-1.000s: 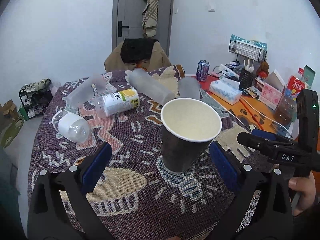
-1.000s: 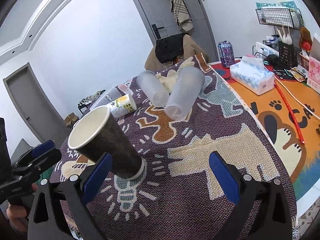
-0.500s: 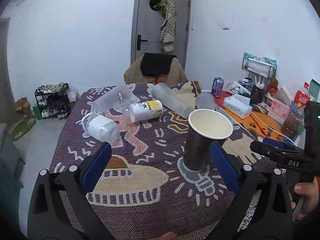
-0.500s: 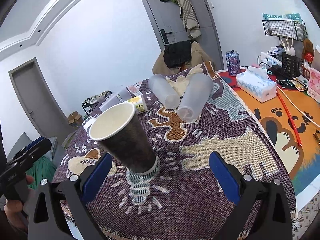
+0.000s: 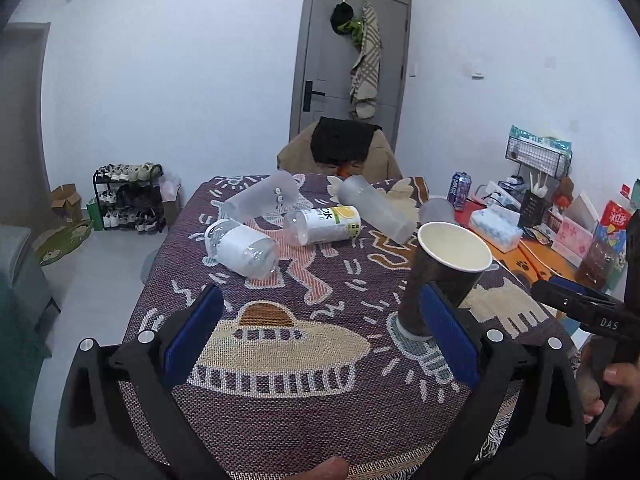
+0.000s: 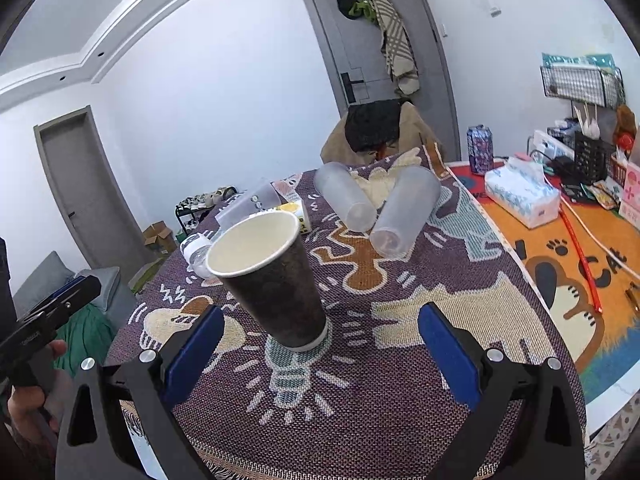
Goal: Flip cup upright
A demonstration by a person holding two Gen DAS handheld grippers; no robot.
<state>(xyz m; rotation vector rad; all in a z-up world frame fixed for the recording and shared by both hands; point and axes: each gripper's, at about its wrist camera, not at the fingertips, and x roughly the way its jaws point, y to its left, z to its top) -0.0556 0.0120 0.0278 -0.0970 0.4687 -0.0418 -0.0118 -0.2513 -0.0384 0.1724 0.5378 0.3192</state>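
A dark paper cup (image 5: 442, 276) with a white inside stands upright, mouth up, on the patterned tablecloth (image 5: 280, 392). It also shows in the right wrist view (image 6: 272, 284). My left gripper (image 5: 320, 336) is open and empty, near the table's front edge; its right finger overlaps the cup's base in the view. My right gripper (image 6: 320, 344) is open and empty, held back from the cup, which sits ahead between its fingers.
Several frosted plastic cups (image 6: 404, 212) and clear bottles (image 5: 244, 246) lie on their sides at the far half of the table. A tissue box (image 6: 524, 196), a can (image 6: 480, 148) and desk clutter are on the orange mat to the right.
Both grippers have pulled back and up from the cup. In the left wrist view the cup has shifted from between the fingers to the right finger. The cup stays upright.
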